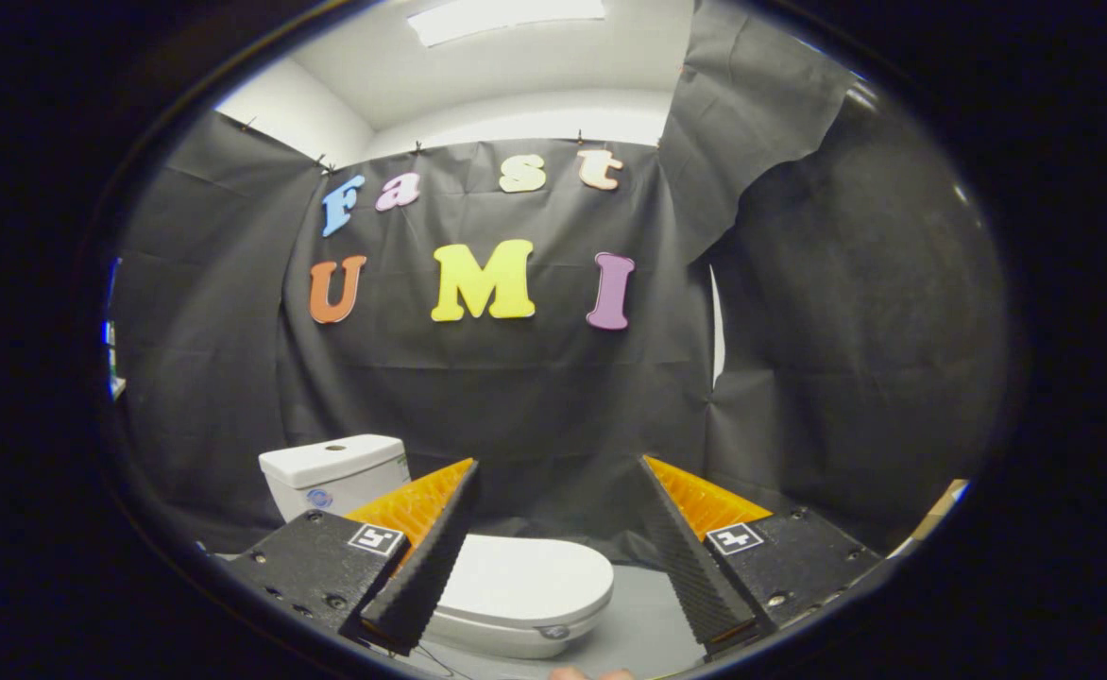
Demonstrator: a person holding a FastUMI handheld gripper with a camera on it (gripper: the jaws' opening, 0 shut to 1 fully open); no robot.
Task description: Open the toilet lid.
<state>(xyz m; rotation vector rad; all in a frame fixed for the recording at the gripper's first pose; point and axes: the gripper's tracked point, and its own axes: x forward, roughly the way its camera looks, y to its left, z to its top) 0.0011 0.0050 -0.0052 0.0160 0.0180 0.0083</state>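
Two gripper (558, 467) fingers spread wide, grasping nothing, above the closed toilet lid (525, 578) beside its tank (333, 467).

- The white oval toilet lid (523, 578), smooth and glossy, lies flat and closed on the seat of the bowl.
- The white ceramic toilet bowl (506, 637) sits directly beneath the lid, its rounded front rim showing just under the lid's edge.
- The white boxy ceramic cistern (332, 472) stands upright behind the lid, with a round button on top.
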